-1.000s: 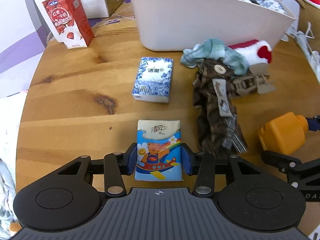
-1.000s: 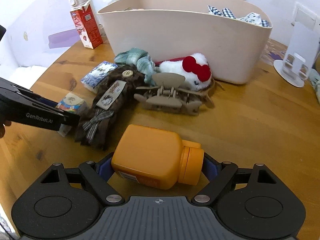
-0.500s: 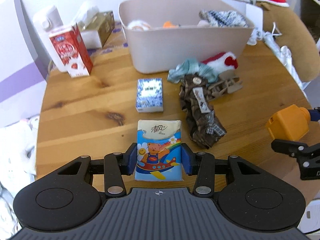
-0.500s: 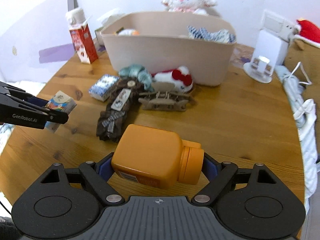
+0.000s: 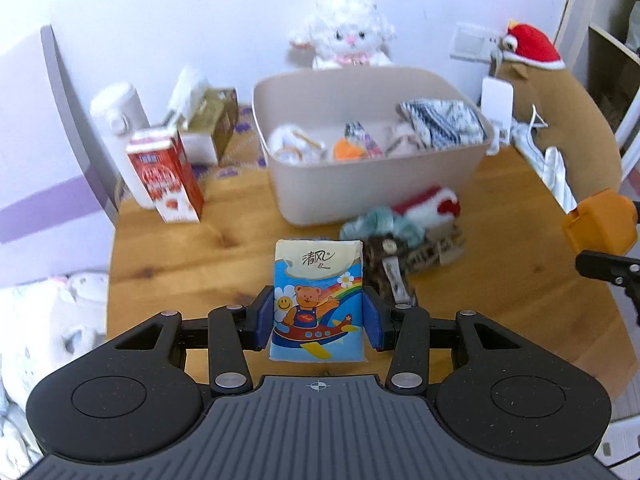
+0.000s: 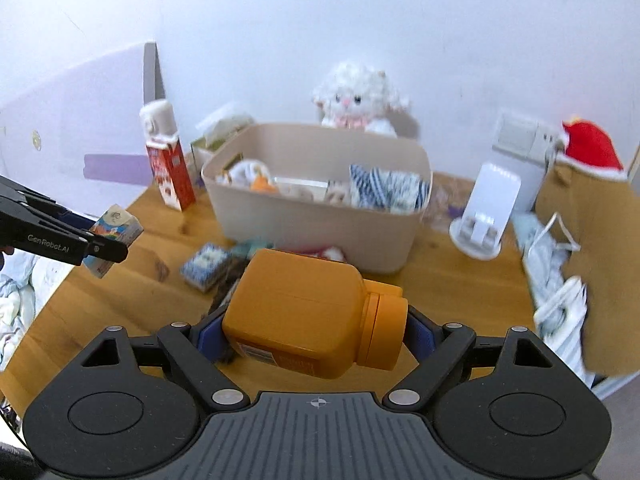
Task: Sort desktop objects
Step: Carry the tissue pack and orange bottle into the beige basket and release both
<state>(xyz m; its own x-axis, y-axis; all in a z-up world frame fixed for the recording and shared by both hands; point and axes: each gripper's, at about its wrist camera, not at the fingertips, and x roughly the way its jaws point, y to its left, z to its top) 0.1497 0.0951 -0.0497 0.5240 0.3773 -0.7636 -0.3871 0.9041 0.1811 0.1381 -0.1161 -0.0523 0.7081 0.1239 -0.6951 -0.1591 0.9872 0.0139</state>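
Note:
My left gripper (image 5: 318, 320) is shut on a cartoon bear tissue pack (image 5: 318, 292) and holds it well above the wooden table (image 5: 168, 264). My right gripper (image 6: 316, 332) is shut on an orange bottle (image 6: 304, 312), also raised; the bottle shows in the left wrist view (image 5: 600, 222) at the far right. The beige bin (image 5: 372, 184) stands ahead at the back, with several small items inside. In the right wrist view the bin (image 6: 320, 228) is ahead and the left gripper (image 6: 92, 248) with its tissue pack (image 6: 116, 232) is at the left.
On the table in front of the bin lie a blue tissue pack (image 6: 206, 262), a brown fabric piece (image 5: 386, 268), a teal cloth (image 5: 380, 222) and a red-and-white plush (image 5: 432, 204). A red milk carton (image 5: 166, 176), white stand (image 6: 486, 216) and plush sheep (image 5: 344, 38) stand around.
Both grippers have risen and pulled back from the table with their objects. The bin's inside has come into view and the table items look smaller and lower.

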